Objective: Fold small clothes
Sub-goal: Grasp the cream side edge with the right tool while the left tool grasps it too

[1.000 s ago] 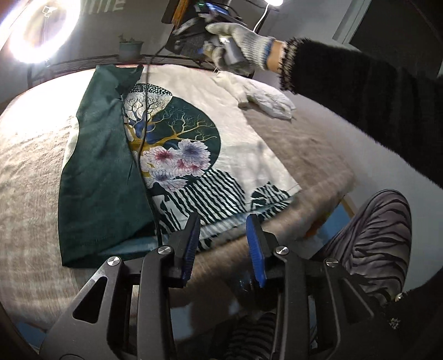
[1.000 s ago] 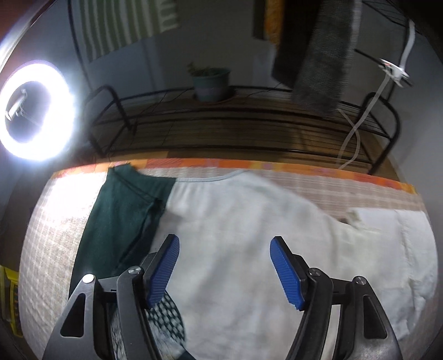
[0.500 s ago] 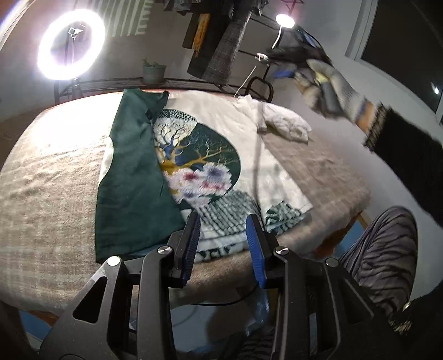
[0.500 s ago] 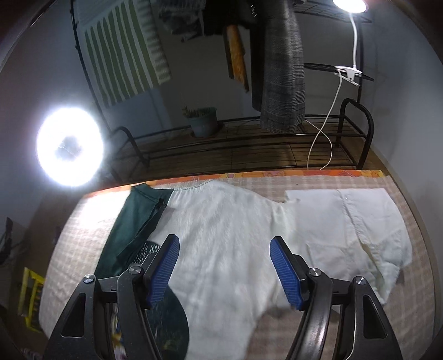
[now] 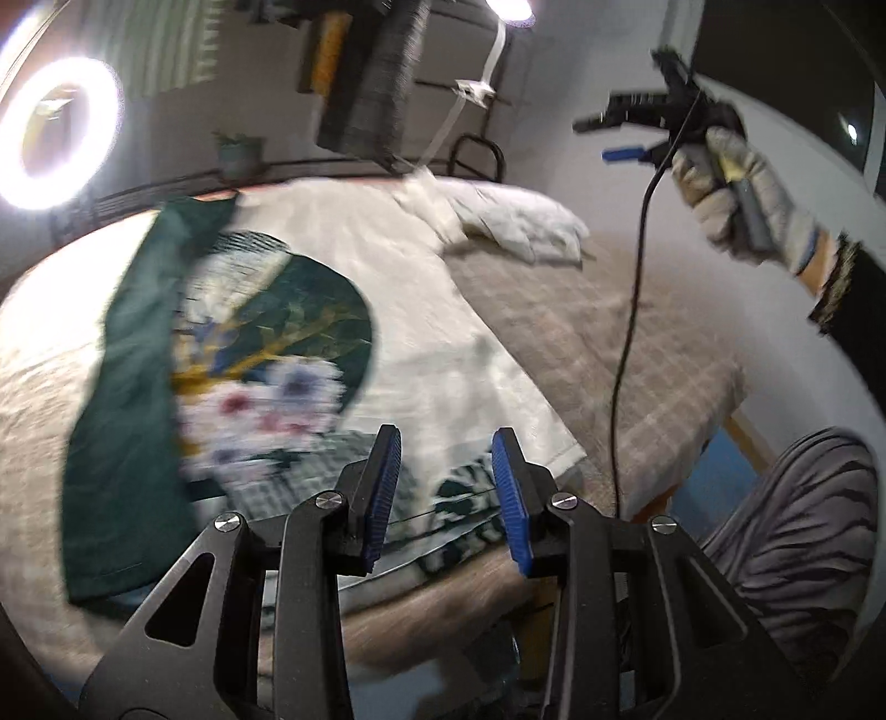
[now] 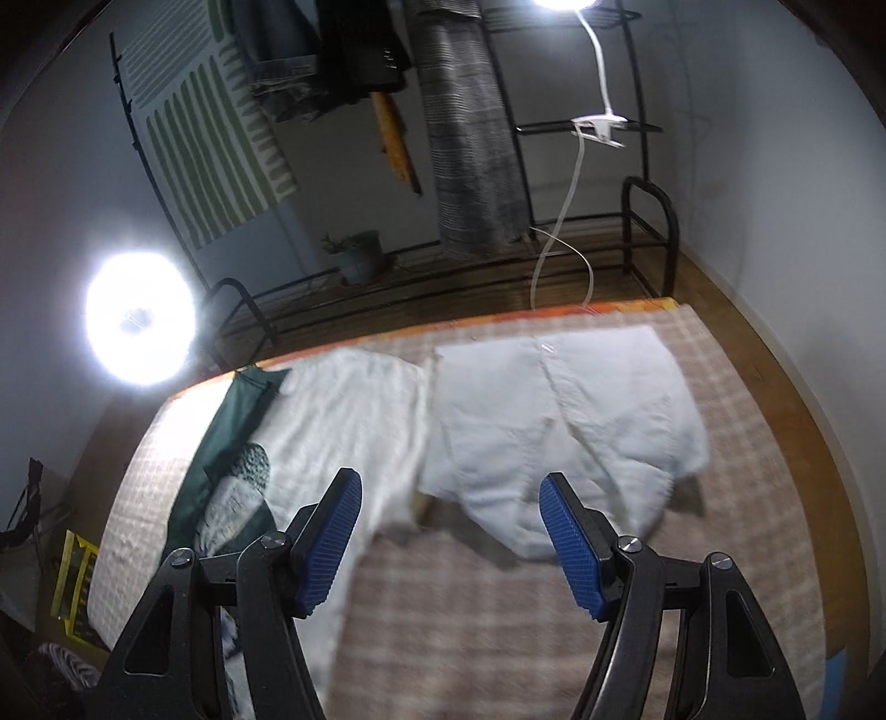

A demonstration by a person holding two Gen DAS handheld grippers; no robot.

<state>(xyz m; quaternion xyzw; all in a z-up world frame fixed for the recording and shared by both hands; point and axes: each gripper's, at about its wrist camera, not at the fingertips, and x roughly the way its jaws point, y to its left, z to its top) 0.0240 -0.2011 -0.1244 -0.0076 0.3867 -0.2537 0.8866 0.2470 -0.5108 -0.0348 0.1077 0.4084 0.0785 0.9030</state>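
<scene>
A printed shirt is spread flat on a checked table cover, its left side already folded over as a dark green panel. The right sleeve is stretched out sideways, white and slightly rumpled, and has not yet been folded in.

The left gripper is held low above the shirt's near hem, its blue pads parted with nothing between them. The right gripper is raised well above the table, over the sleeve, spread wide and holding nothing. In the left view it is seen in a gloved hand, with a black cable hanging down from it past the table's right side.

A ring light, a lamp and a rack hung with clothes are seen behind the table. Both views are blurred.

Several risks are judged from here. The hanging cable could drag across the shirt and disturb the finished fold. If only the sleeve's top layer were pinched, the sleeve could bunch and an uneven fold would result. A grip taken too near the hem could pull the whole shirt along the cover.
</scene>
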